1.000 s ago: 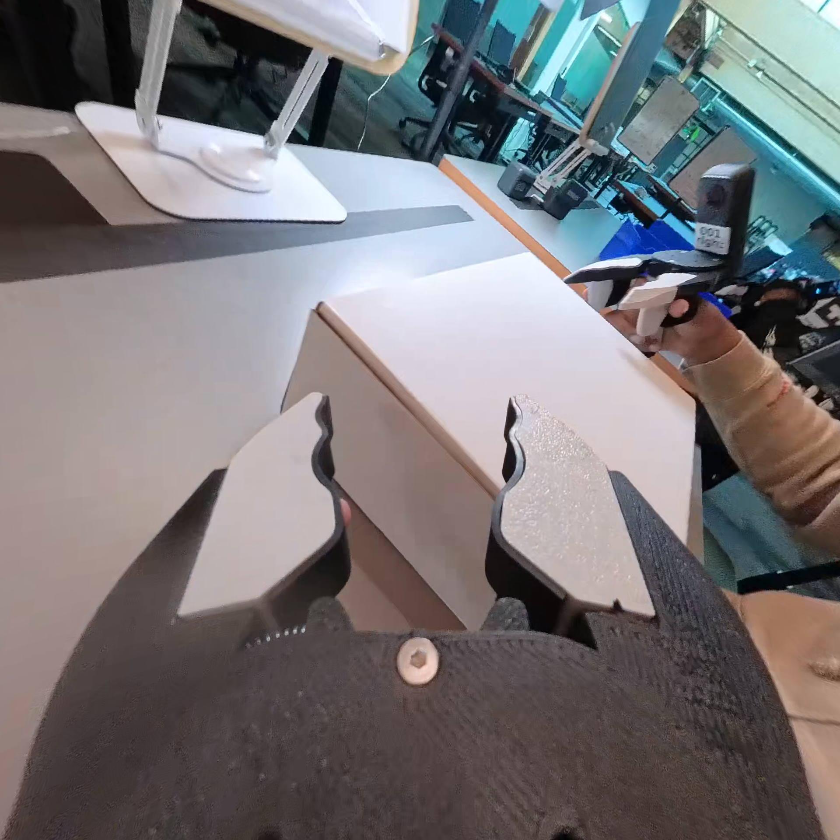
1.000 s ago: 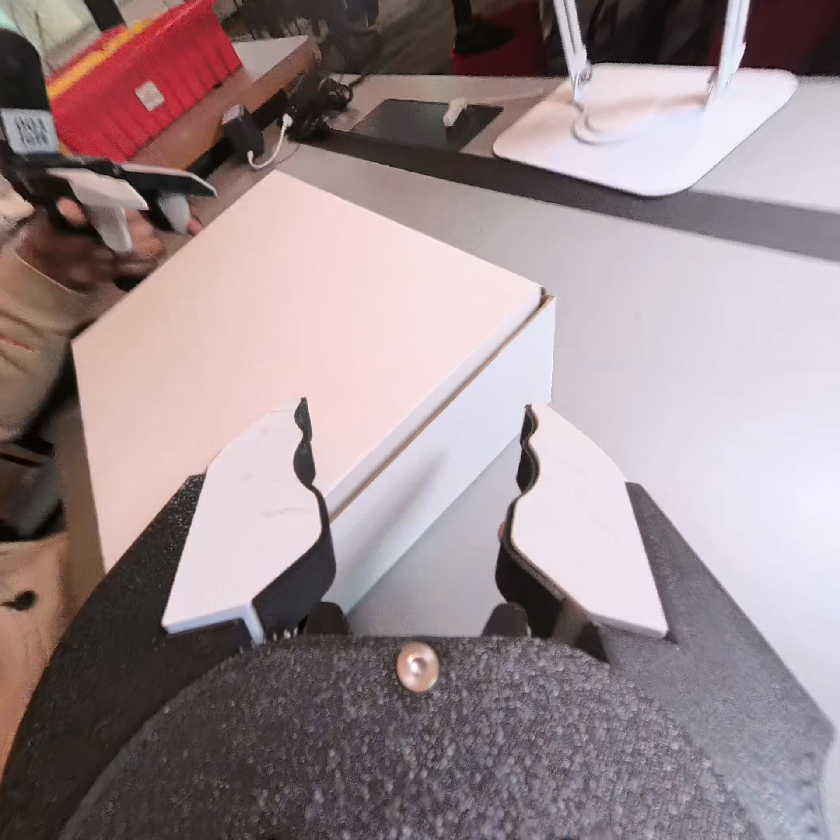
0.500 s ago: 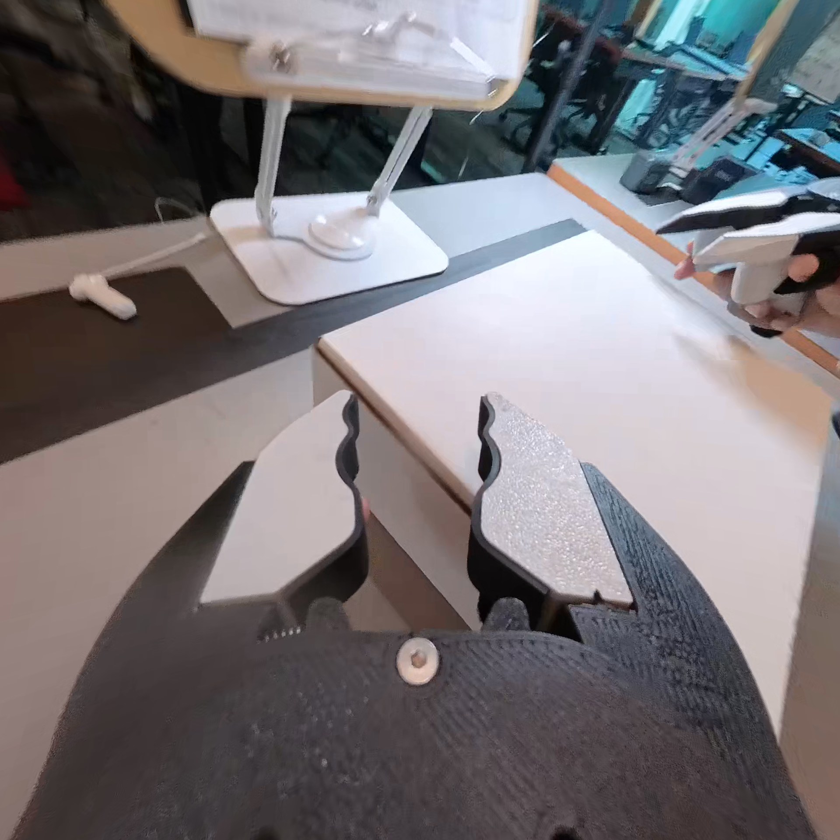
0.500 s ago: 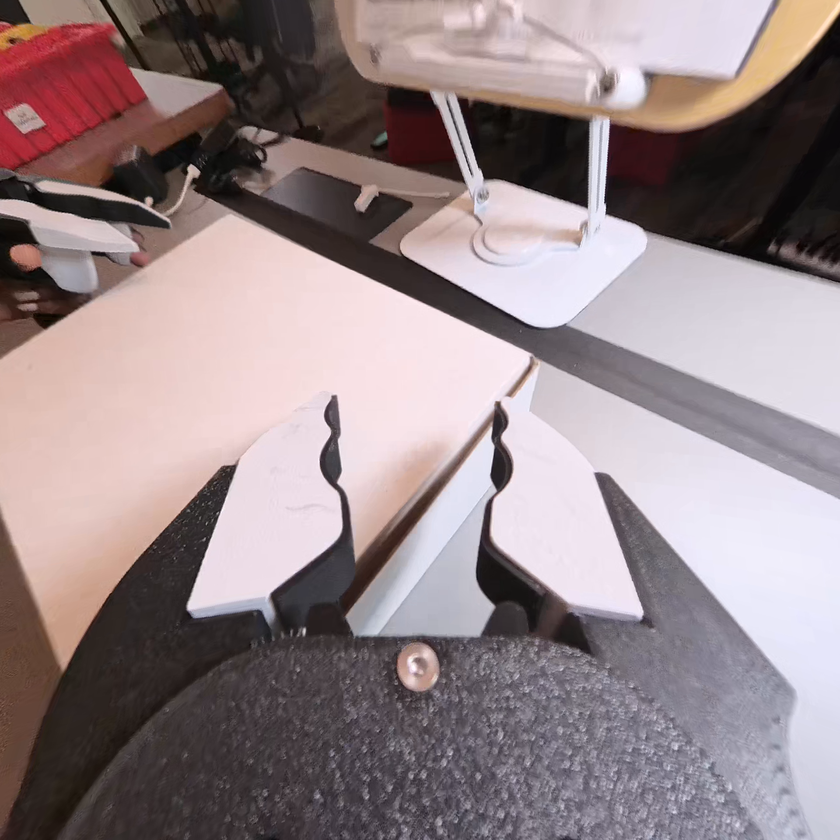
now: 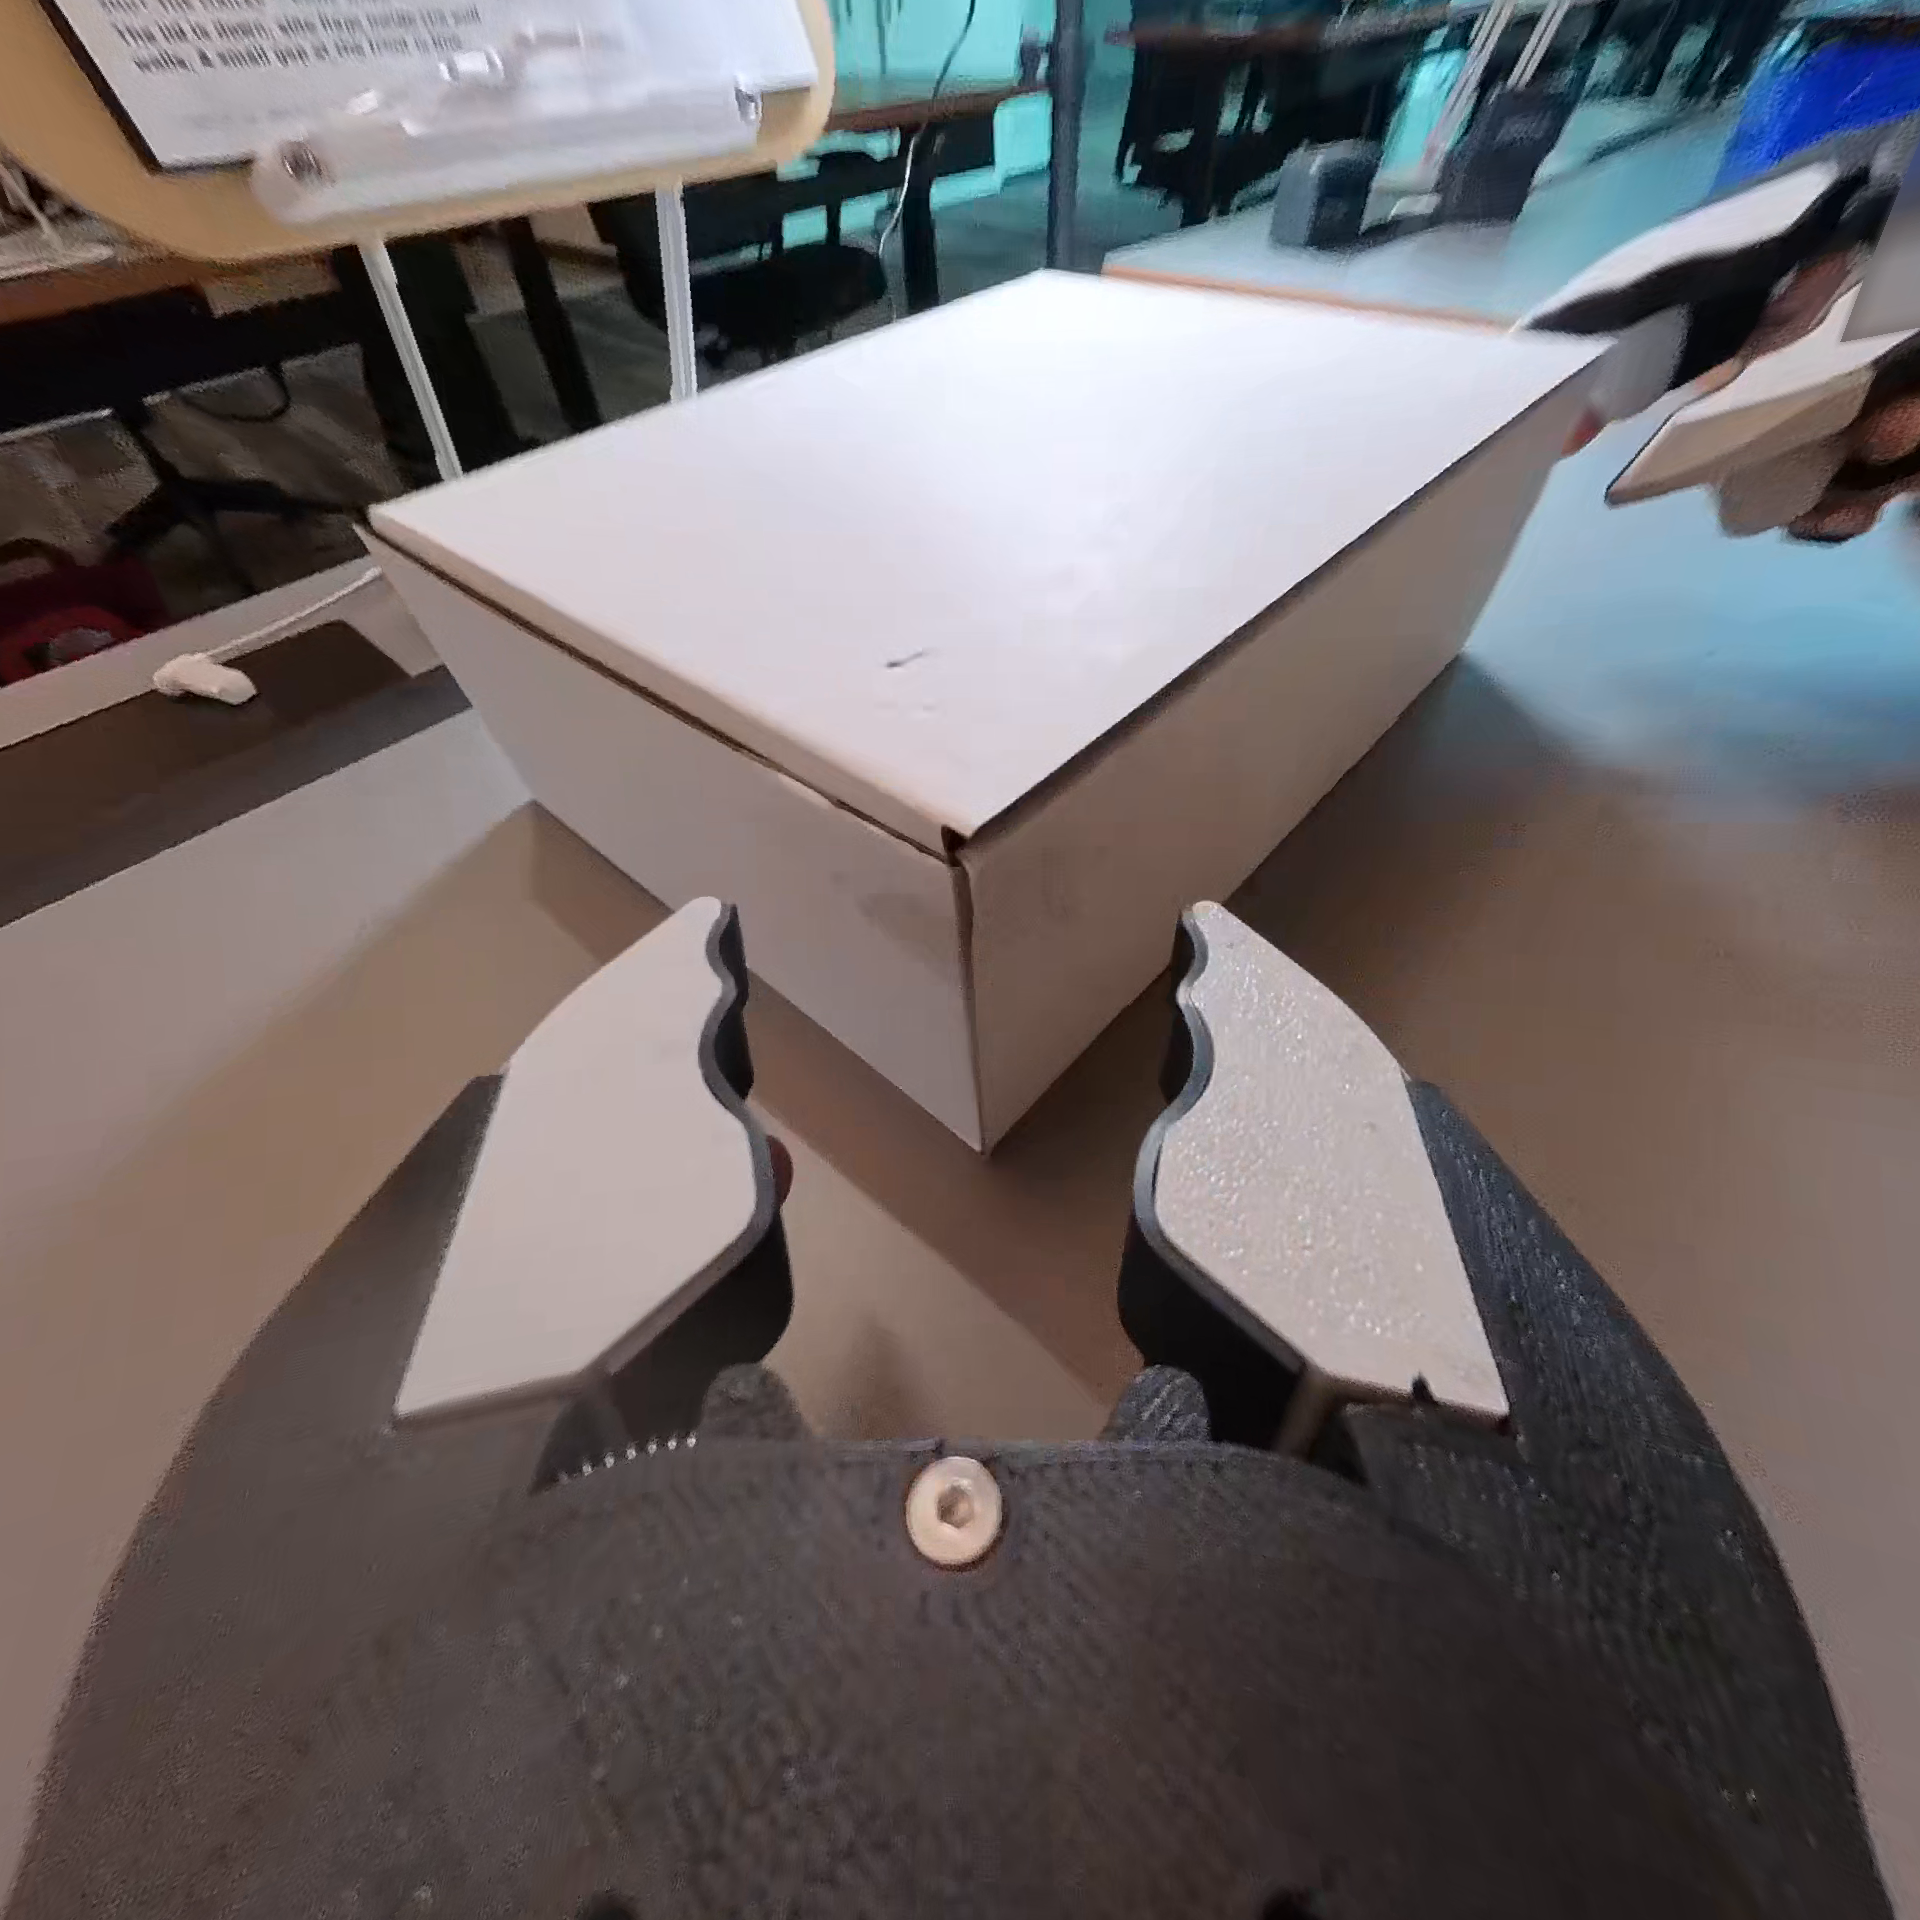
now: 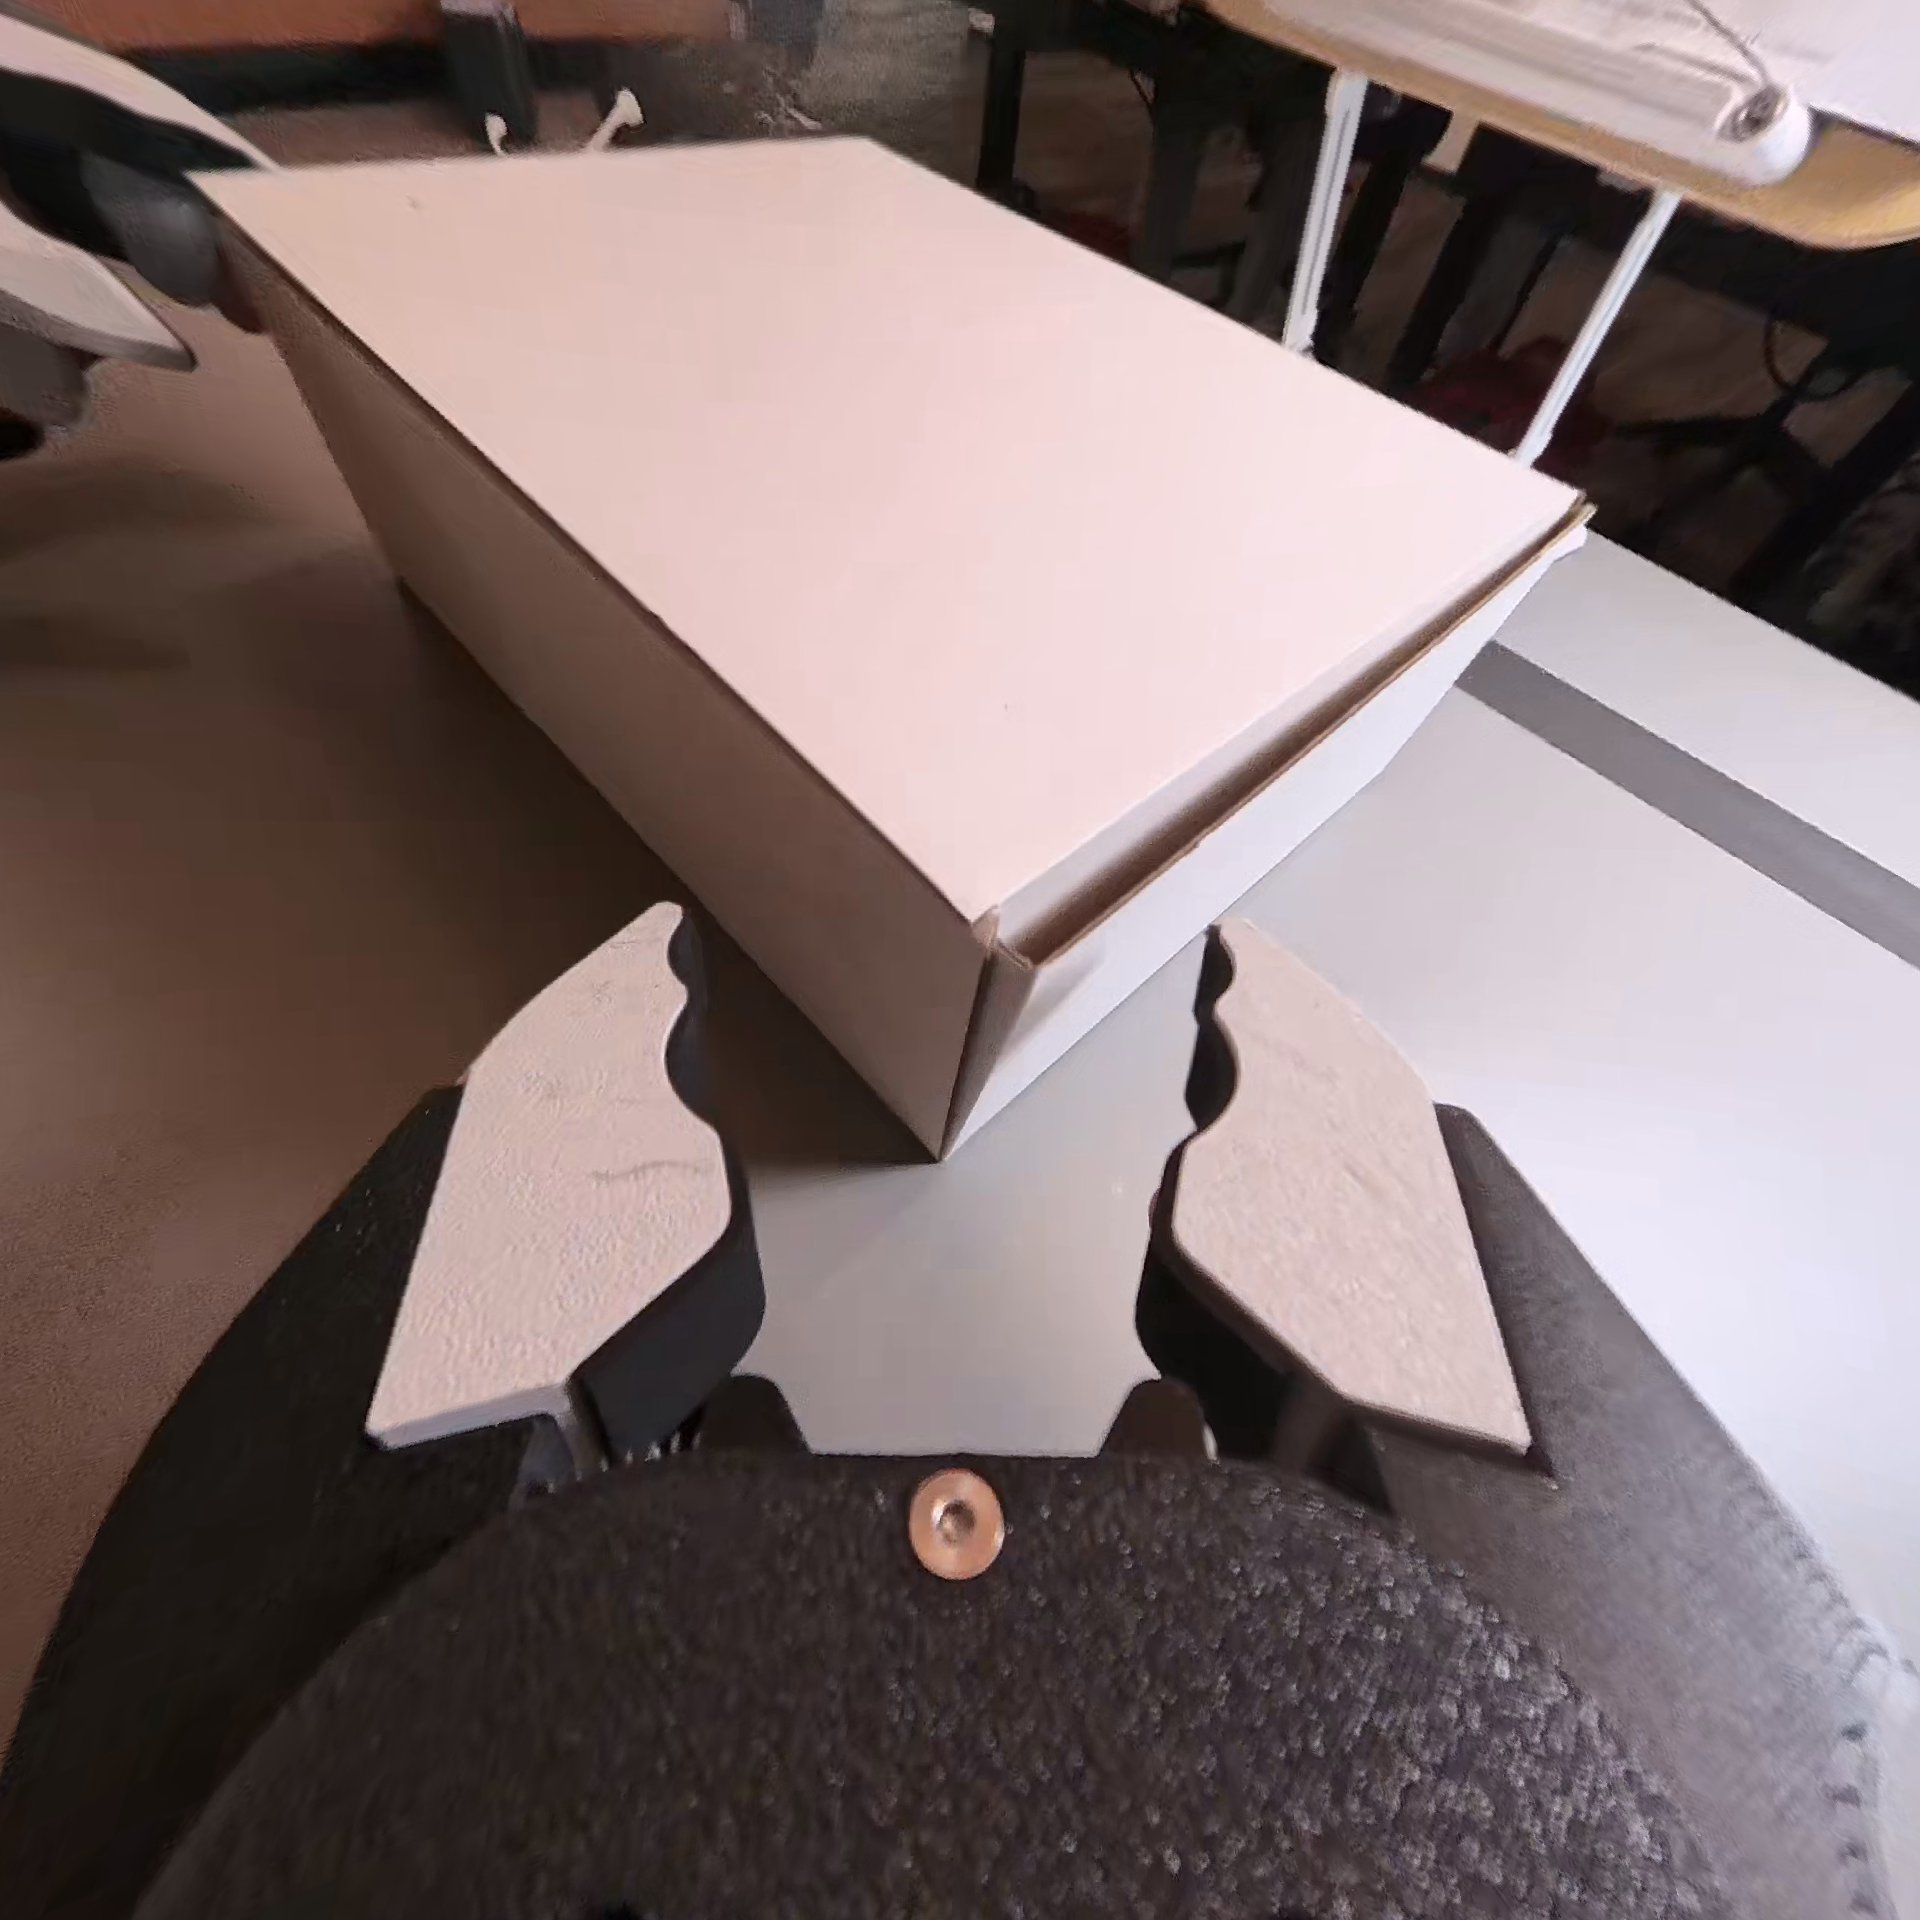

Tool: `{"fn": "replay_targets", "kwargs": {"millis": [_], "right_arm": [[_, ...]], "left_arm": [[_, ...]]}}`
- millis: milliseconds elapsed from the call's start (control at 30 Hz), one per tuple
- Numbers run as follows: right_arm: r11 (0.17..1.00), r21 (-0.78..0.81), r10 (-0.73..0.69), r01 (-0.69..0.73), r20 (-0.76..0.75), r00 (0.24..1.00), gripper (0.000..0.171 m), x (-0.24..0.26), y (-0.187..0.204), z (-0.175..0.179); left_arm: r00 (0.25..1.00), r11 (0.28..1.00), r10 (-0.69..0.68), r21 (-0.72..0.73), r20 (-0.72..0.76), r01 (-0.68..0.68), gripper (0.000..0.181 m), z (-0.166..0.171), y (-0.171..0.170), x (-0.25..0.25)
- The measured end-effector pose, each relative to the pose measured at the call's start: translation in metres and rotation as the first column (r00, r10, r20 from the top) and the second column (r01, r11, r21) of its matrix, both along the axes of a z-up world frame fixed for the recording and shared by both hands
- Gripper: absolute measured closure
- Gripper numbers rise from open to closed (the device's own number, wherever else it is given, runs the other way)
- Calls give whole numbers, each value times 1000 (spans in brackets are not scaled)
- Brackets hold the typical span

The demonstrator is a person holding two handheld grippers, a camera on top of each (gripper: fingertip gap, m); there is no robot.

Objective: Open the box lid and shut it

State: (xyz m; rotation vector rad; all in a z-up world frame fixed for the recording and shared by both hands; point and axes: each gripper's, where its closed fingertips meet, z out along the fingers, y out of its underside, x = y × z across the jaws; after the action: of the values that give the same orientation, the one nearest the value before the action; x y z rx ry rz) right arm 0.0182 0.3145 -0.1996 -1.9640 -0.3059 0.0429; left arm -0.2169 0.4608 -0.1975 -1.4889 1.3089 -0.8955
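A white cardboard box (image 5: pixel 977 582) sits on the grey table with its lid (image 6: pixel 831 468) down flat. A thin brown seam shows along the lid's edge. My left gripper (image 5: pixel 956 935) is open and empty, low by the table, just short of the box's near left corner. My right gripper (image 6: pixel 945 935) is open and empty, just short of the box's near right corner. Each gripper shows at the far side of the box in the other's view: the right one (image 5: pixel 1725 353) in the left wrist view, the left one (image 6: pixel 94 239) in the right wrist view.
A wooden clipboard with a paper sheet (image 5: pixel 436 114) stands on thin white legs (image 6: pixel 1600 312) behind the box. A small white plug on a cord (image 5: pixel 203 681) lies on a dark mat at the left. A dark stripe (image 6: pixel 1704 790) crosses the table at the right. Measured from the fingertips, the dark stripe (image 6: pixel 1704 790) is 30 centimeters or so from the right gripper and 50 centimeters from the left.
Both grippers have dropped from above the box's side edges to table level, backed off to its near corners and opened wider. The lid stays down.
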Motion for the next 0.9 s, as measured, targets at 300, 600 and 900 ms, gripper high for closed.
{"fn": "replay_targets", "kwargs": {"millis": [300,600,900], "right_arm": [[986,53,-161,160,22,987,100,20,43,-13],[934,196,-290,299,-73,954,92,16,-9,28],[858,248,-432,449,-123,893,90,-4,-68,29]], "left_arm": [[986,982,150,129,-71,-140,120,-22,34,24],[953,962,261,42,156,-270,119,35,20,-24],[898,923,381,-36,220,-382,119,30,9,-64]]}}
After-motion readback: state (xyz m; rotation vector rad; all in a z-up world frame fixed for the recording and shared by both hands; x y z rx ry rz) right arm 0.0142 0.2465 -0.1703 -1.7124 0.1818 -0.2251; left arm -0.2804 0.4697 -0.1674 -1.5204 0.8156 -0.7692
